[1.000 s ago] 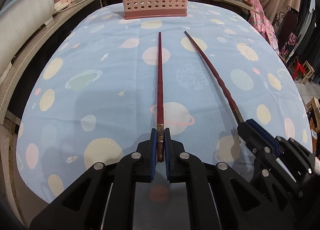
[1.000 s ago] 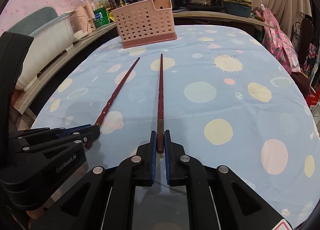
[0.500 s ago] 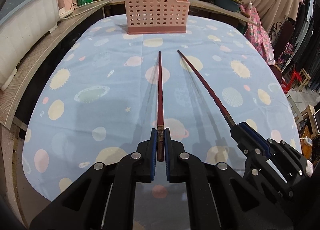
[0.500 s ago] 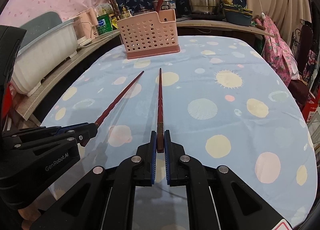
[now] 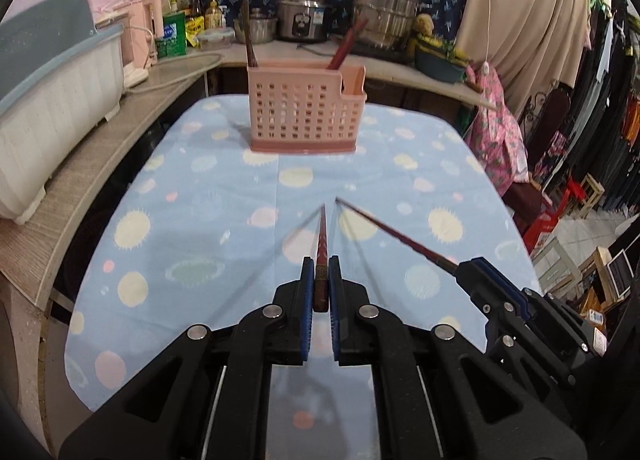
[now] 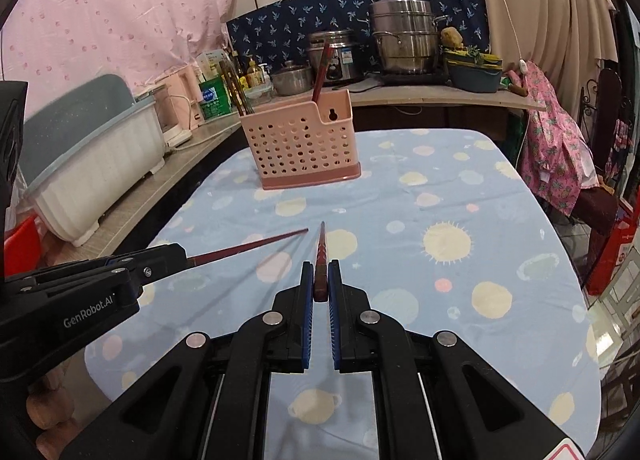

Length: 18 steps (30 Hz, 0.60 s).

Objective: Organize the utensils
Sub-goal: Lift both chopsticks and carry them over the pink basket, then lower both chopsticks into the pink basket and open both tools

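Note:
Each gripper is shut on one dark red chopstick, held by its thick end and lifted off the table. In the left wrist view my left gripper [image 5: 320, 266] clamps its chopstick [image 5: 321, 236], whose tip points toward the pink perforated utensil holder [image 5: 304, 115] at the table's far end. To its right, the right gripper [image 5: 466, 270] holds the other chopstick [image 5: 394, 234]. In the right wrist view my right gripper [image 6: 320, 270] grips its chopstick [image 6: 321, 246]; the left gripper [image 6: 176, 258] holds its chopstick [image 6: 248, 248] at the left. The holder [image 6: 304, 143] has several chopsticks standing in it.
The table wears a light blue cloth with planets [image 5: 208, 227]. A white and grey dish rack [image 5: 48, 107] sits on the wooden counter at the left. Pots, a rice cooker [image 6: 336, 55] and bottles line the back counter. Hanging clothes and a chair stand at the right.
Both grippers rose with their chopsticks, lifting them off the cloth. The views tilted upward, so the holder and back counter now sit lower and fuller in frame.

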Each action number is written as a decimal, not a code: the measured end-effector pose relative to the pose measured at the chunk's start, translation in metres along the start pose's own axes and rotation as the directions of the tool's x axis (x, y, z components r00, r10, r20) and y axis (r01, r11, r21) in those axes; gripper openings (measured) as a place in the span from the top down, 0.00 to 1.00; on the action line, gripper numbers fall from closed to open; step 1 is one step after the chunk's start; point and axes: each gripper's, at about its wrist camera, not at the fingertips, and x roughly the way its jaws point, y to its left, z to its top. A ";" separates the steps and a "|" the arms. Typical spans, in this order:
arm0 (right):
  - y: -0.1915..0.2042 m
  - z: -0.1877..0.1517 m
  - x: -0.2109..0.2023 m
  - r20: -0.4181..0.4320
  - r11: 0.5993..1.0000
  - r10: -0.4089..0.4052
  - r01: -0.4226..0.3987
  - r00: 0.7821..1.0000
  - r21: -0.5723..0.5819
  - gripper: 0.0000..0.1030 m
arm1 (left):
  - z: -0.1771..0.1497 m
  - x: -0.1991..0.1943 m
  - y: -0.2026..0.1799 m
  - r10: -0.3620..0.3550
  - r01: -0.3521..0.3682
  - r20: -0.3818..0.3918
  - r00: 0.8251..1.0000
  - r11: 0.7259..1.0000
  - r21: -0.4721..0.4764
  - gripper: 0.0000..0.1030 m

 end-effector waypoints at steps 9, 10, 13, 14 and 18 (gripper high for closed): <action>-0.007 0.062 -0.015 0.074 0.999 0.038 -0.037 0.997 -0.017 0.93 | 0.066 -0.026 0.006 -0.018 0.023 0.143 0.990 0.999 -0.030 0.93; -0.007 0.068 -0.015 0.080 0.999 0.041 -0.040 0.996 -0.015 0.93 | 0.072 -0.029 0.006 -0.017 0.022 0.157 0.987 0.999 -0.030 0.93; -0.010 0.086 -0.015 0.097 0.999 0.052 -0.052 0.994 -0.005 0.93 | 0.093 -0.034 0.008 -0.014 0.021 0.196 0.980 0.999 -0.033 0.93; -0.011 0.090 -0.014 0.100 0.998 0.056 -0.056 0.993 -0.001 0.93 | 0.100 -0.035 0.009 -0.016 0.023 0.207 0.978 0.999 -0.033 0.93; -0.014 0.112 -0.009 0.119 0.997 0.070 -0.071 0.990 0.007 0.93 | 0.121 -0.041 0.011 -0.010 0.020 0.251 0.968 0.999 -0.036 0.93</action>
